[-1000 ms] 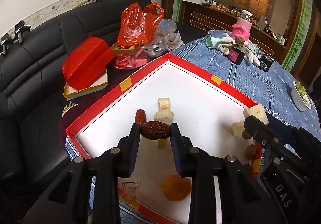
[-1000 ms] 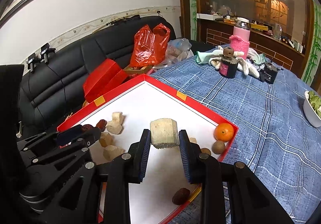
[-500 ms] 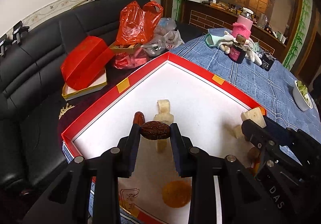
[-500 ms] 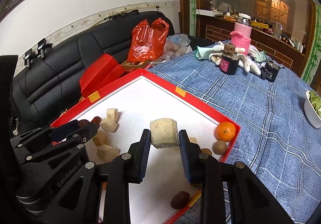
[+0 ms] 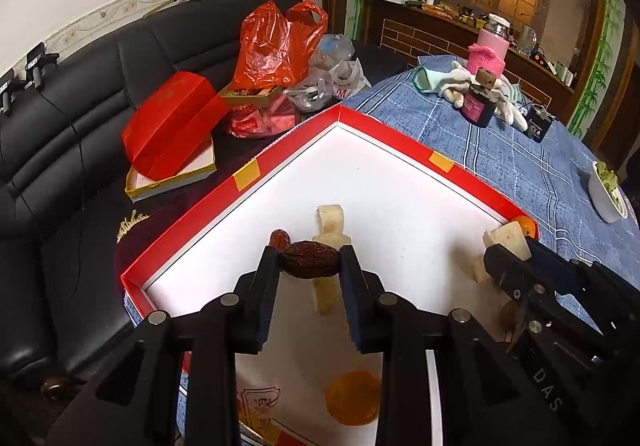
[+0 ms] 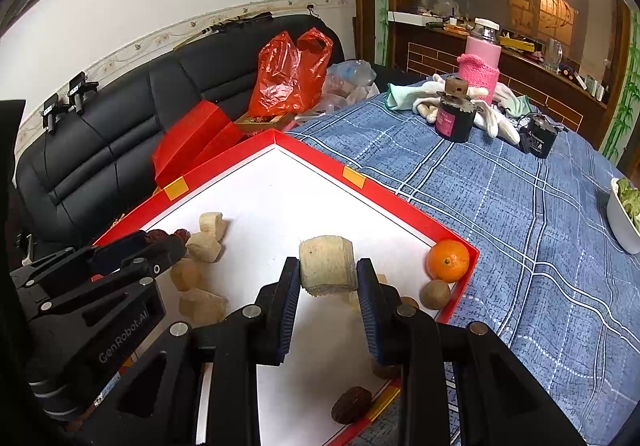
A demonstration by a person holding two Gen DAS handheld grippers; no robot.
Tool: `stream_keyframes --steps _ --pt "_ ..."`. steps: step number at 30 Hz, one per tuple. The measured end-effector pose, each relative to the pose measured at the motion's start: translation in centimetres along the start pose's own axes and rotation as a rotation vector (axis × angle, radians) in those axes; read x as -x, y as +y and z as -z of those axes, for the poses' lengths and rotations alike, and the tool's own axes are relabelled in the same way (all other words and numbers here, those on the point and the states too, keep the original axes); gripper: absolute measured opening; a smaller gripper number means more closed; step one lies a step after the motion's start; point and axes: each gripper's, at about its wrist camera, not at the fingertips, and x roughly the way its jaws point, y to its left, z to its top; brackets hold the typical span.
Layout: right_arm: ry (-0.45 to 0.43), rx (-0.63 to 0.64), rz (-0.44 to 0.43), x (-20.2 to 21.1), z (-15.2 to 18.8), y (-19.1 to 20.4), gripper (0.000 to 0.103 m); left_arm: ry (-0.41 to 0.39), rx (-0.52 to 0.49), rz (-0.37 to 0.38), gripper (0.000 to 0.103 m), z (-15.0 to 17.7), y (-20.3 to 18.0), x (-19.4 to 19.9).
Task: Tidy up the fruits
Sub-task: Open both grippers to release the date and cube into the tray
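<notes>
The date sits crosswise between the fingers of the left hand-held gripper, its long axis running finger to finger, held above the red tray. A second date lies just ahead and left of those fingertips, nearer this gripper than the other, with pale chunks just ahead. The right hand-held gripper is closed on a pale cylindrical chunk; the orange lies ahead to its right. Compared with a second ago, both grips are unchanged and the tray has slipped slightly farther away in view.
</notes>
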Motion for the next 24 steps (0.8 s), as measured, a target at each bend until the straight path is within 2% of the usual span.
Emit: stream_keyframes --steps 6,8,9,11,13,14,15,16,18,20,24 --pt "0.03 -0.005 0.004 -0.8 0.0 -0.2 0.031 0.021 -0.012 -0.005 0.029 0.2 -0.1 -0.4" --pt "0.04 -0.005 -0.007 -1.1 -0.1 -0.1 0.047 0.033 -0.011 -0.005 0.03 0.4 -0.2 -0.4" --pt "0.041 -0.002 -0.013 -1.1 -0.1 0.0 0.066 0.038 -0.004 -0.014 0.035 0.4 -0.1 -0.5" --pt "0.036 0.001 0.008 -0.9 -0.1 -0.1 0.071 0.05 0.005 -0.02 0.039 0.4 0.1 -0.3" --pt "0.016 -0.017 -0.003 0.0 0.0 -0.5 0.08 0.034 -0.008 -0.001 0.04 0.7 0.0 0.4" --pt "0.001 -0.02 -0.003 0.5 0.1 -0.8 0.082 0.024 -0.016 0.004 0.045 0.8 -0.2 0.8" --pt "-0.024 -0.024 -0.002 1.3 0.3 -1.1 0.085 0.017 -0.024 0.009 0.057 1.0 -0.4 1.2" --pt "-0.037 -0.026 0.0 2.0 0.4 -1.3 0.086 0.009 -0.03 0.011 0.064 1.1 -0.7 1.8" --pt "-0.071 -0.01 0.015 3.9 0.9 -1.7 0.086 -0.019 -0.042 0.012 0.086 1.5 -1.1 2.8" --pt "-0.095 -0.001 0.022 5.7 1.7 -2.3 0.087 -0.047 -0.038 0.017 0.086 2.0 -1.6 3.9" --pt "-0.138 0.023 0.04 9.0 3.5 -3.2 0.088 -0.028 -0.032 0.076 0.086 2.7 -2.5 5.0"
